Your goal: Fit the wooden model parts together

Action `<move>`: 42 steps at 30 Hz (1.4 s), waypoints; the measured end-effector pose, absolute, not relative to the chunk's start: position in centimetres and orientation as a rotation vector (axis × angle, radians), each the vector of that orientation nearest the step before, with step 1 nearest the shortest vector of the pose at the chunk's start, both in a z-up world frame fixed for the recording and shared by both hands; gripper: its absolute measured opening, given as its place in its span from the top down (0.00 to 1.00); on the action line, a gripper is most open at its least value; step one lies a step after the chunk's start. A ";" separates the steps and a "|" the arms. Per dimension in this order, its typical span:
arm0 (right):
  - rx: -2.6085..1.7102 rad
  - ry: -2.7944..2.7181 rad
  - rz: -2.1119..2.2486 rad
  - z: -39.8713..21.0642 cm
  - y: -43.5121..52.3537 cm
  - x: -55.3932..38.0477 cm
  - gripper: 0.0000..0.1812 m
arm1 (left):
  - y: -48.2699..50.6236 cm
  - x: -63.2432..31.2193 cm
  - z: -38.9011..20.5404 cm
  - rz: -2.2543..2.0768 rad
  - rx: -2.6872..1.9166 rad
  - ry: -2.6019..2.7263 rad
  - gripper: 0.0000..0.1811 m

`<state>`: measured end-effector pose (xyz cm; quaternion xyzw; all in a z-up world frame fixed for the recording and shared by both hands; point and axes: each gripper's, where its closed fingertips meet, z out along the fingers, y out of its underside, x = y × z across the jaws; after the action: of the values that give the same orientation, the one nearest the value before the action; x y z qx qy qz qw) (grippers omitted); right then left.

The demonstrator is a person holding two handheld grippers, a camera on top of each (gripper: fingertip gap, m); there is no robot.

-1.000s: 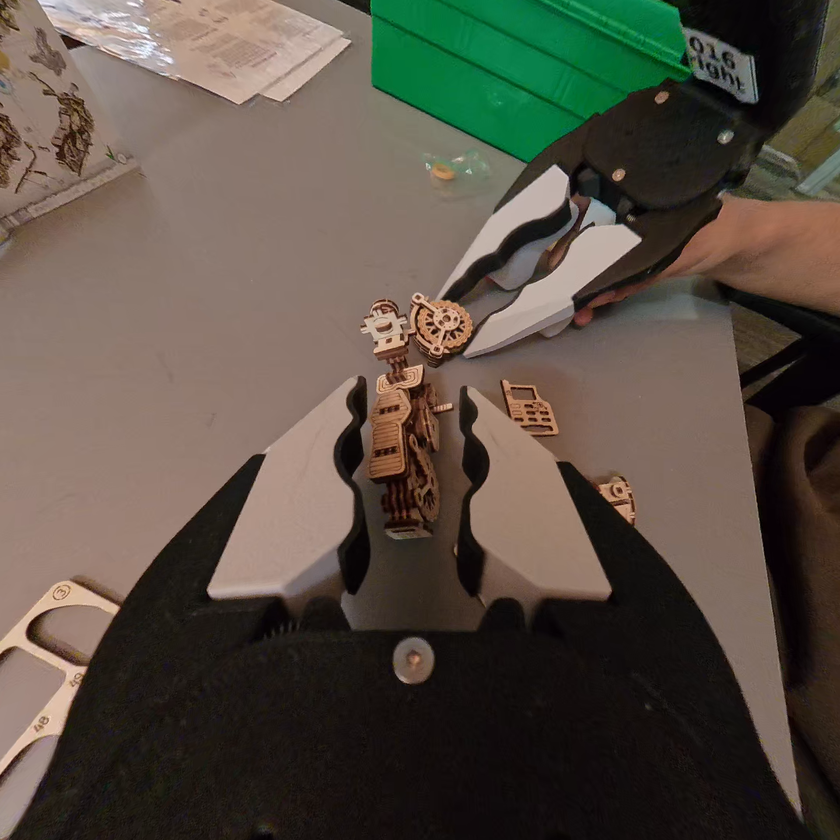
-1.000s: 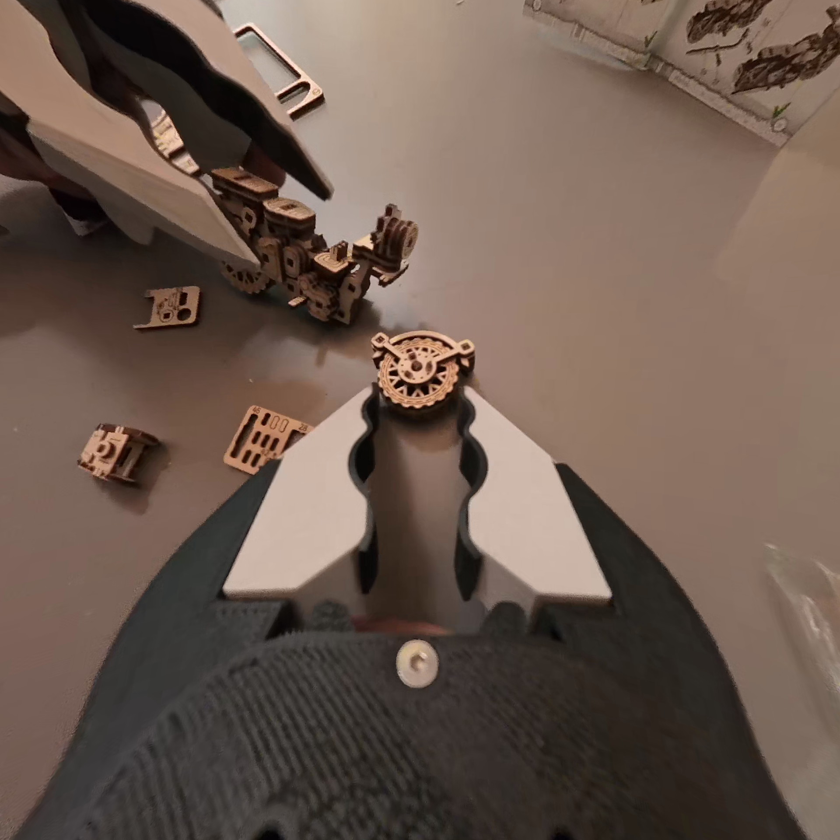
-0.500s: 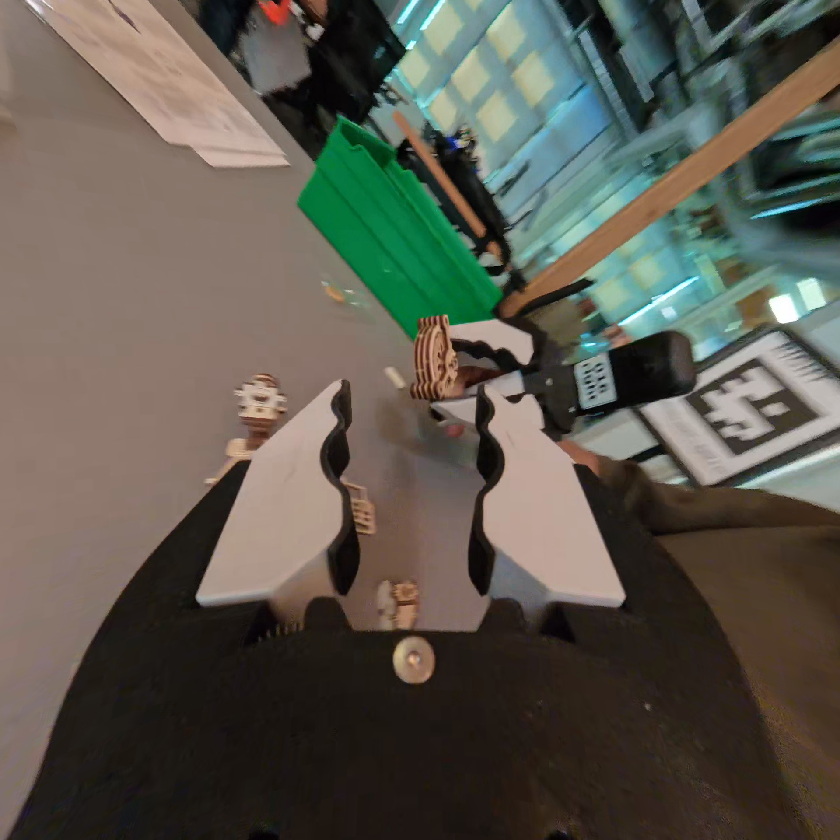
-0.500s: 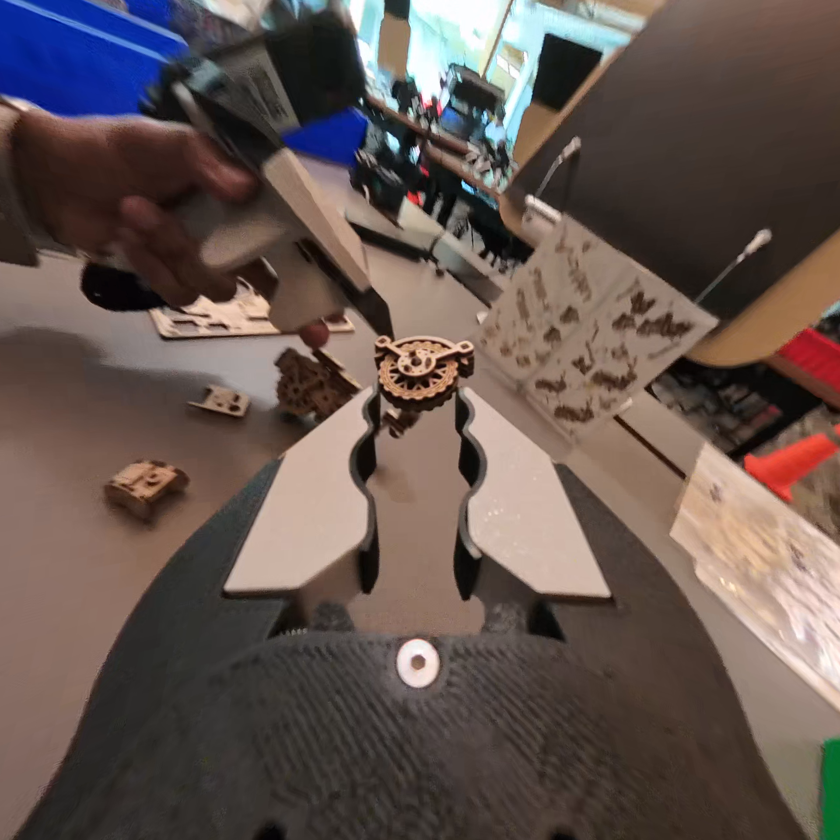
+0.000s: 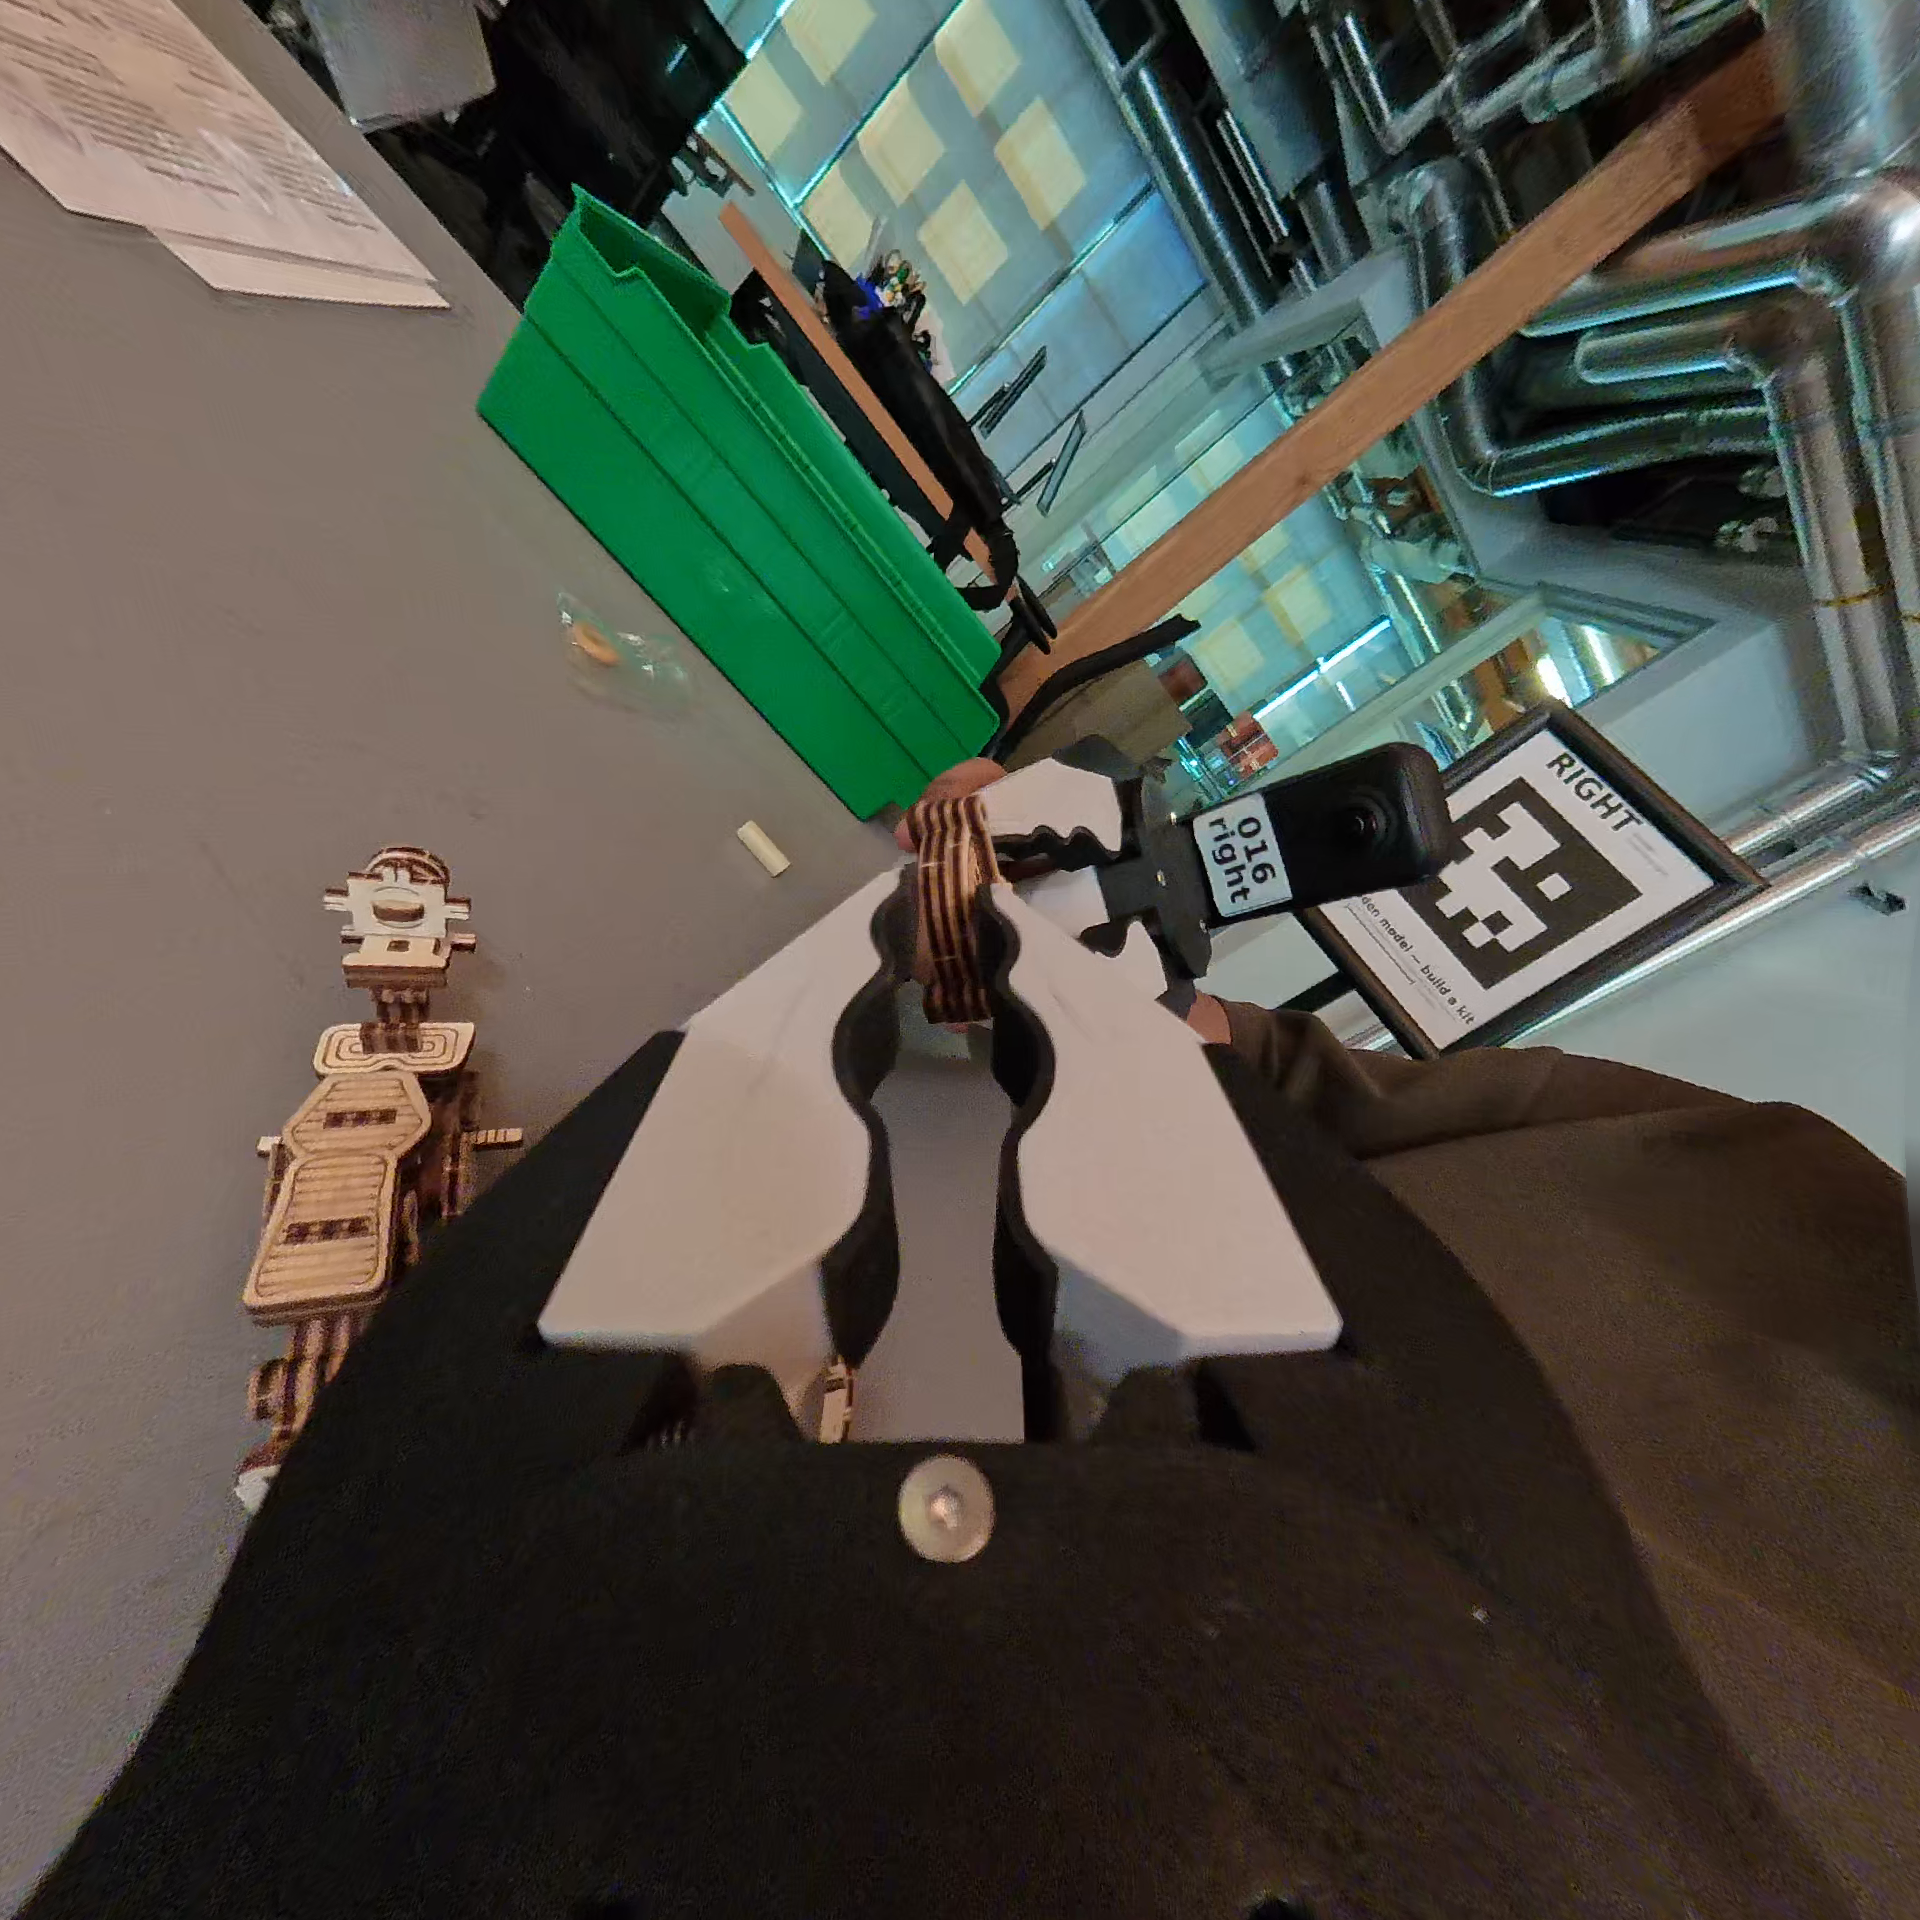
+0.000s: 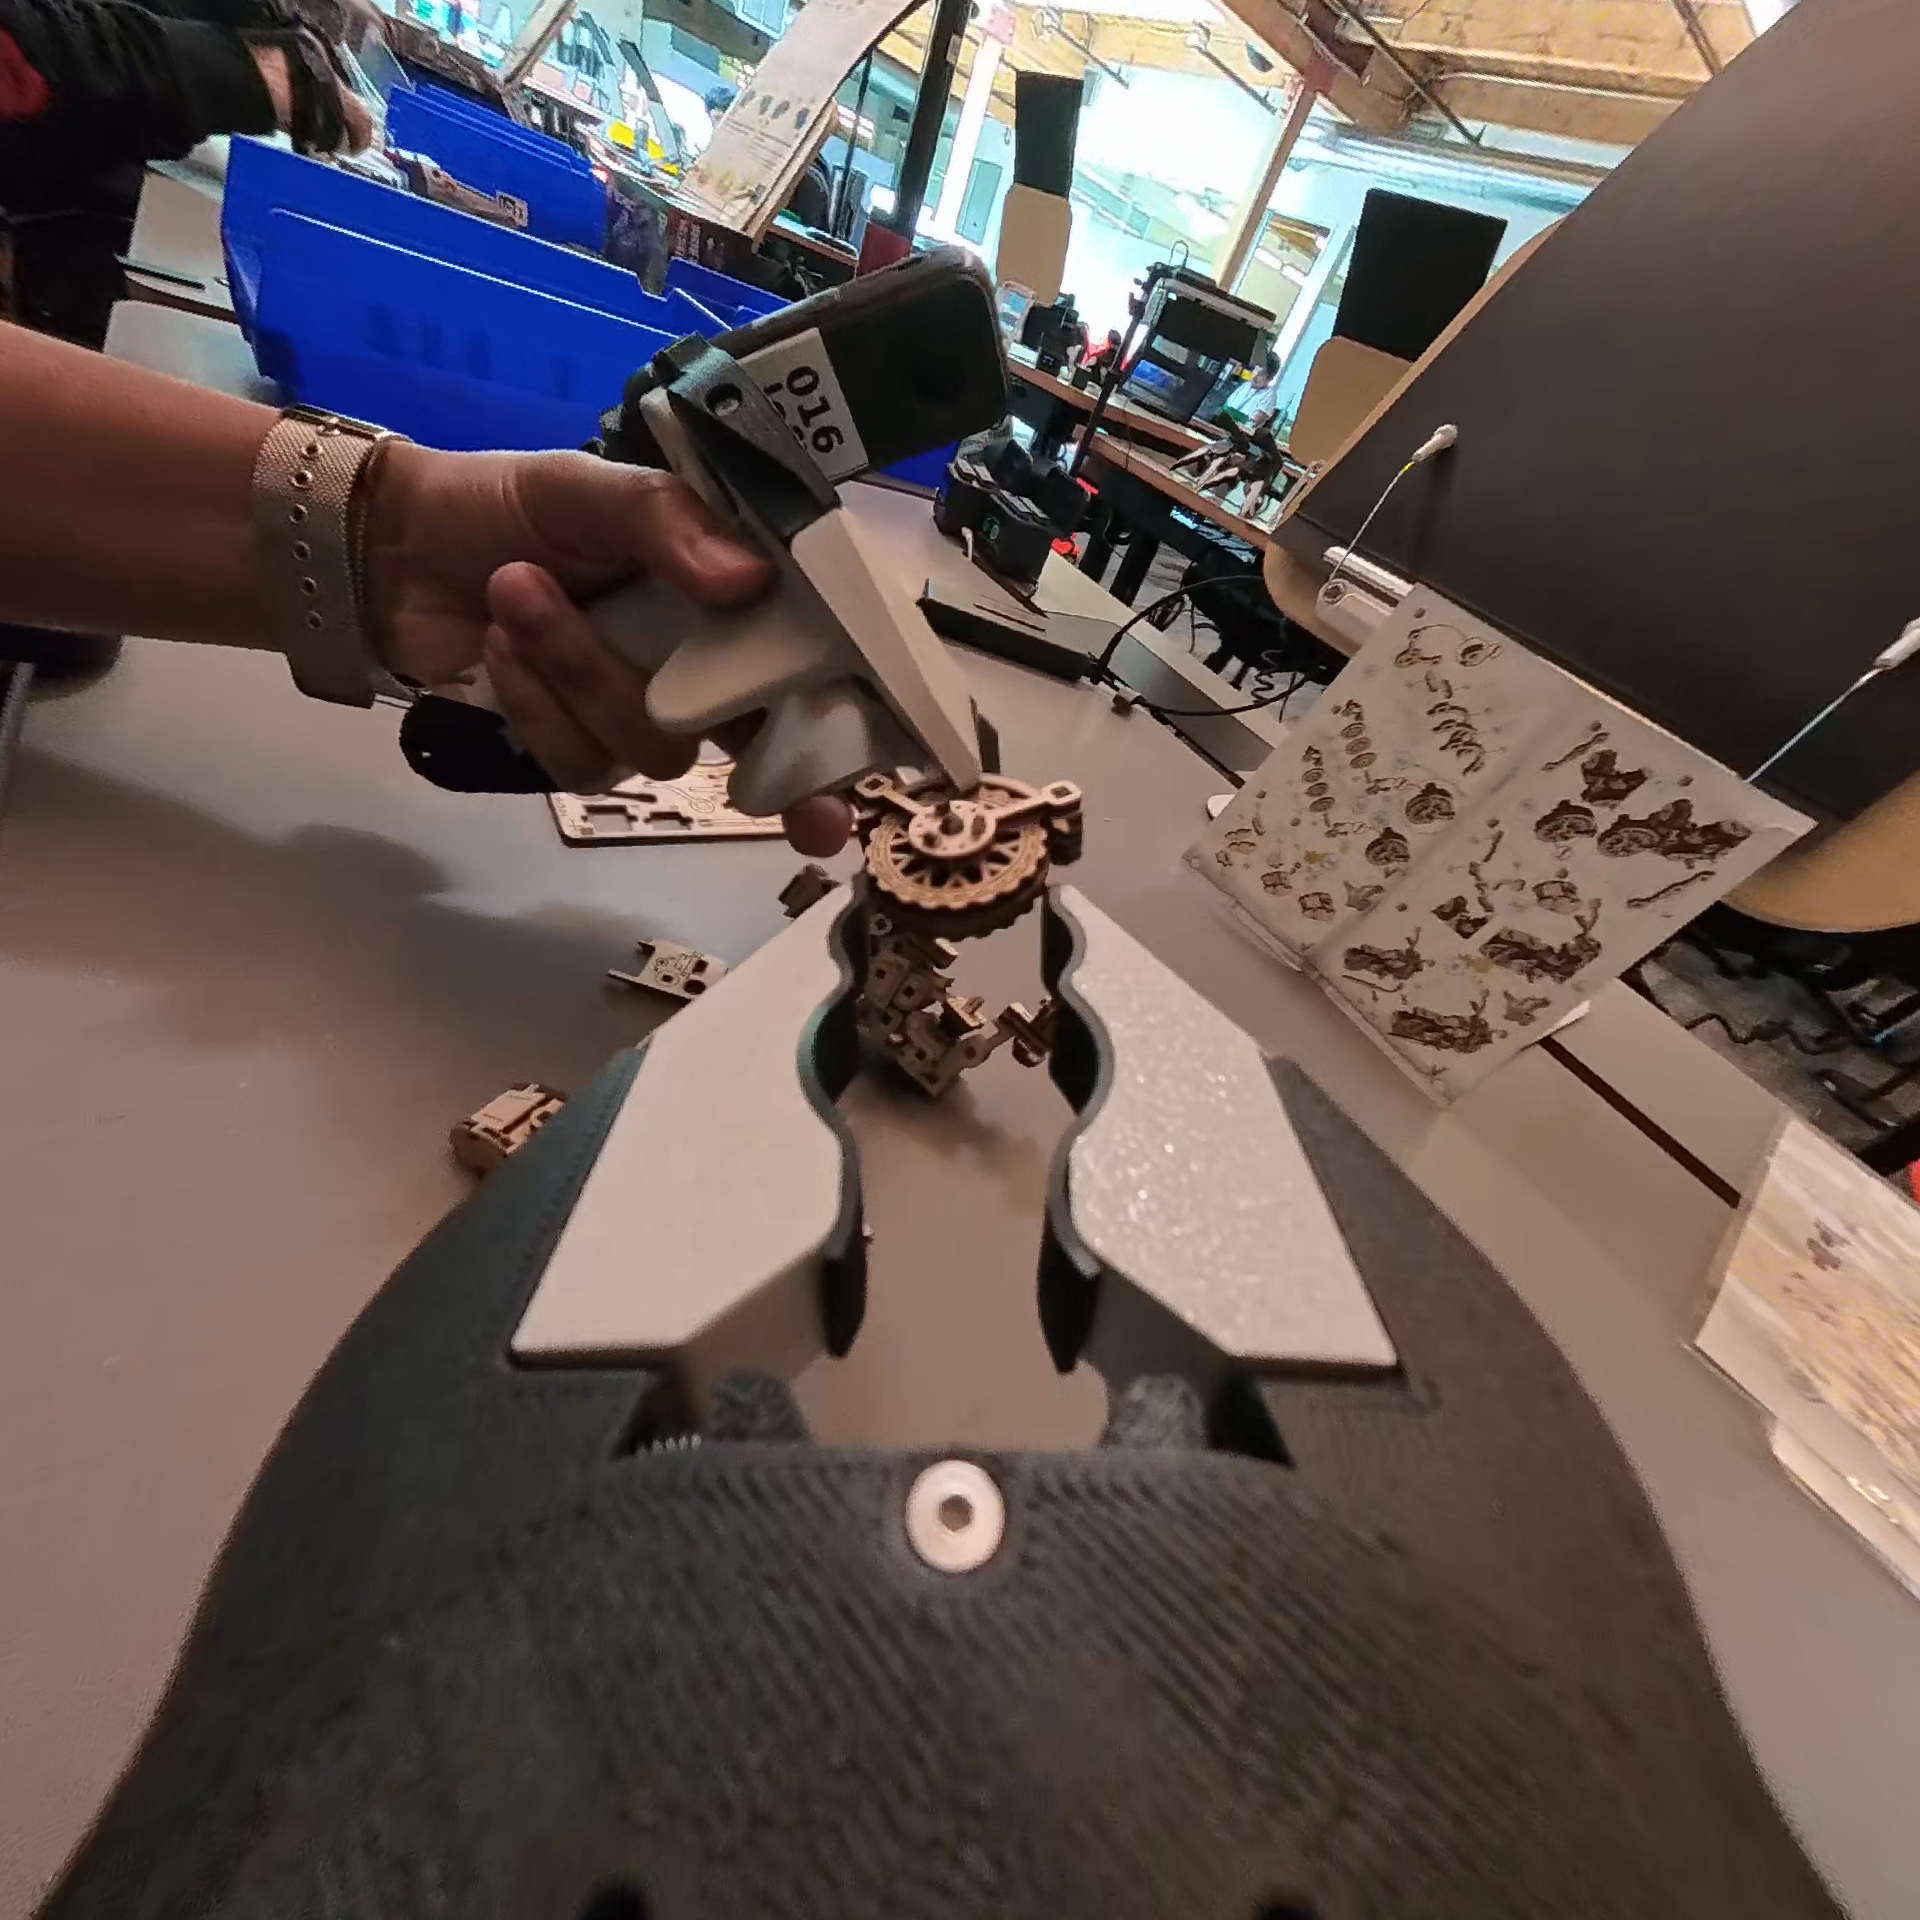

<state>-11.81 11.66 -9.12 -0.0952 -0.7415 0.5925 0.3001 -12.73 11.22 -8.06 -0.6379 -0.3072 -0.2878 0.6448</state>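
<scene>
A round wooden wheel (image 6: 956, 862) with a fork bracket is held in the air above the grey table (image 6: 260, 1039). My right gripper (image 6: 951, 909) is shut on its rim. My left gripper (image 5: 948, 920) has its jaws closed across the wheel's two faces, and the wheel (image 5: 951, 956) shows edge-on there. In the right wrist view the left gripper (image 6: 961, 774) comes in from the upper left, one finger on the hub. The right gripper (image 5: 1023, 854) shows behind the wheel in the left wrist view. The wooden motorcycle body (image 5: 353, 1174) lies on the table to the left, also seen in the right wrist view (image 6: 914, 1008).
A green bin (image 5: 727, 499) and papers (image 5: 208, 177) are at the table's far side, with a small plastic bag (image 5: 623, 649) nearby. Loose wooden parts (image 6: 665, 966) (image 6: 504, 1122), a cut-out sheet (image 6: 665, 816) and an instruction sheet (image 6: 1455, 831) lie around. Blue bins (image 6: 436, 312) stand behind. My two grippers' fingertips are within a few centimetres of each other.
My right gripper lifted the wheel off the table. My left gripper left the motorcycle body, rose, and closed on the wheel.
</scene>
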 end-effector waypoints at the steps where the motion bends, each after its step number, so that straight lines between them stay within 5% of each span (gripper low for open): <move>1: -0.258 -1.972 1.578 -9.2 11.6 -11.8 0.83 | 11.2 -12.7 -8.1 -0.653 -1.454 -0.696 0.96; 14: -0.670 -2.162 2.010 -9.5 12.1 -12.2 0.77 | 11.3 -12.5 -8.3 -0.336 -1.591 -0.527 0.96; 37: -0.662 -2.275 2.230 -8.7 12.4 -10.7 0.93 | 12.0 -10.1 -9.1 -0.262 -1.687 -0.325 0.96; 42: -0.762 -2.175 2.169 -8.7 13.6 -12.8 0.93 | 10.9 -12.6 -9.0 -0.115 -1.695 -0.422 0.73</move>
<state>-12.77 13.58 -8.74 -0.2408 -0.6872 0.6853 -0.0114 -12.61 10.92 -8.97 -0.7434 -0.1852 -0.0502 0.6408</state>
